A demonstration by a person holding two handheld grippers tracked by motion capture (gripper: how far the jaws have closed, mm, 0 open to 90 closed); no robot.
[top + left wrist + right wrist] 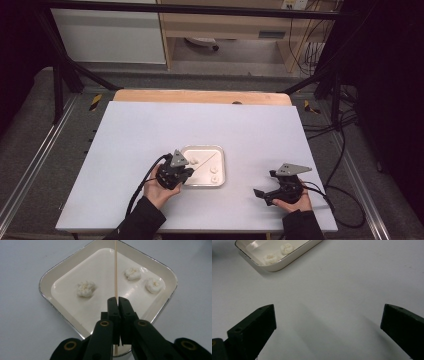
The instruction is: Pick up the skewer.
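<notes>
The left tongs (117, 299) are closed on a thin wooden stick (116, 270), which points out over a white tray (47, 277). The tray lies near the front edge of the desk (150, 130), about in the middle, and three small white lumps (85, 288) lie in it. The right tongs (328, 322) stand wide open and hold nothing, near the front right corner of the desk

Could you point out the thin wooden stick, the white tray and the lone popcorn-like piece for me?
wooden stick (116, 270), left gripper view, mid-shaft above the closed jaws.
white tray (46, 280), left gripper view, its left rim.
lone white piece (85, 288), left gripper view, its middle.
</notes>
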